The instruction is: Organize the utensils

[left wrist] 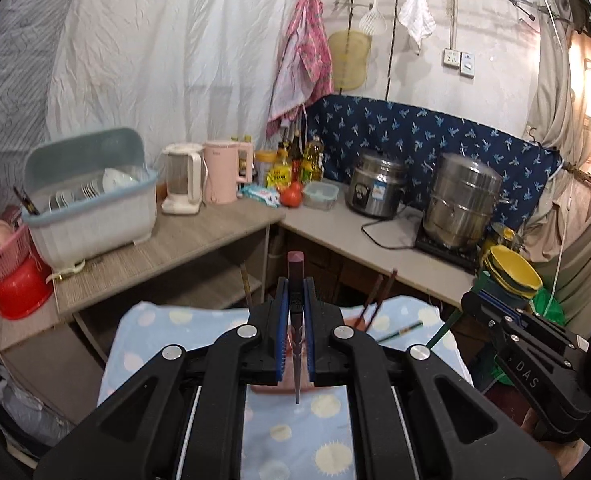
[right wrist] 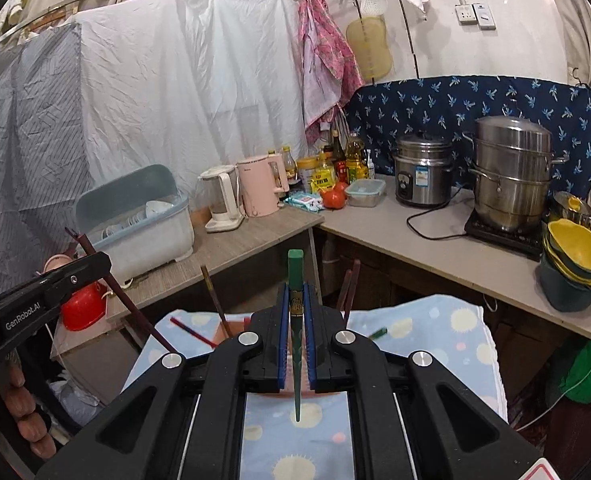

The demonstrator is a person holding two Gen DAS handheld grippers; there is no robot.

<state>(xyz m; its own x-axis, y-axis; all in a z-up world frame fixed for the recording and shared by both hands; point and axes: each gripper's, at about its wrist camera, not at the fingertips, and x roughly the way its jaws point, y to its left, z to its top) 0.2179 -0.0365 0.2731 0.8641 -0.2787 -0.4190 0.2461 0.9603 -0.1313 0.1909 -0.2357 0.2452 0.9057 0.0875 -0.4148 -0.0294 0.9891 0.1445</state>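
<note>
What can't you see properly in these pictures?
- Left wrist view: the dark red chopstick has its middle hidden between the left gripper pads.
- Right wrist view: the green chopstick likewise, inside the right gripper.
- Both views: dishes in the dish rack are too small to count.

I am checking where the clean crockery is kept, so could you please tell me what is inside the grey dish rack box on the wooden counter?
The dish rack box holds upright white plates and a white bowl; its lower contents are hidden by its wall.
</note>
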